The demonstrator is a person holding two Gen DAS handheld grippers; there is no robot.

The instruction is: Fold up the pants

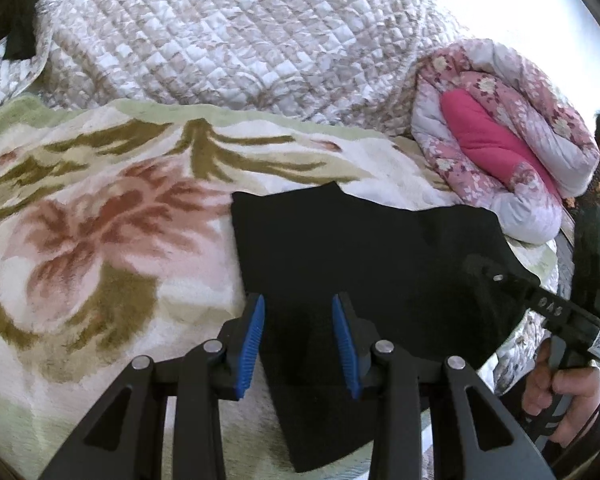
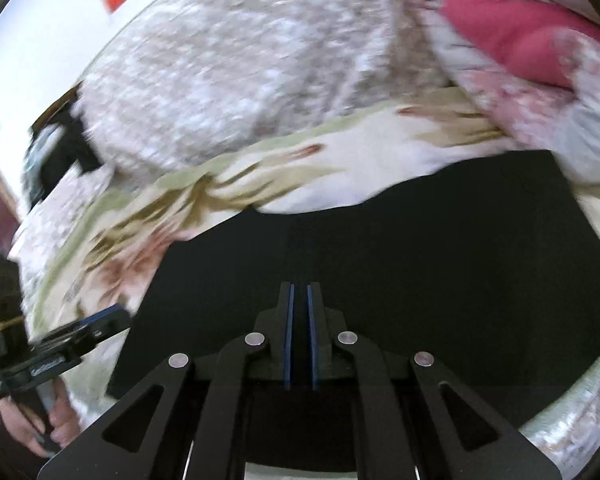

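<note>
Left gripper [image 1: 298,344] hangs with its blue pads [image 1: 253,346] apart, nothing clamped between them; beneath and ahead of it lie the black pants [image 1: 360,248], folded into a flat dark slab on the flowered blanket [image 1: 100,220]. The pants' left edge runs almost straight away from the left pad, and beyond that edge the blanket lies bare and wide. Ahead, the pants' far edge ends in a small raised corner, with a strip of blanket between it and the quilted cover [image 1: 220,32] heaped behind. To the right of this claw, a rolled pink quilt [image 1: 500,132] sits just past the pants' far right corner, leaving little room there.

Right gripper [image 2: 300,292] has its pads together, a thin slit between them; whether cloth is pinched there I cannot tell, since black fabric fills the view under and around the fingers. From the left view, the right gripper [image 1: 480,264] rests low at the pants' right edge, with a hand [image 1: 564,396] on its handle. In the blurred right view, the left gripper [image 2: 112,316] stands off the pants' left edge, over the blanket.
</note>
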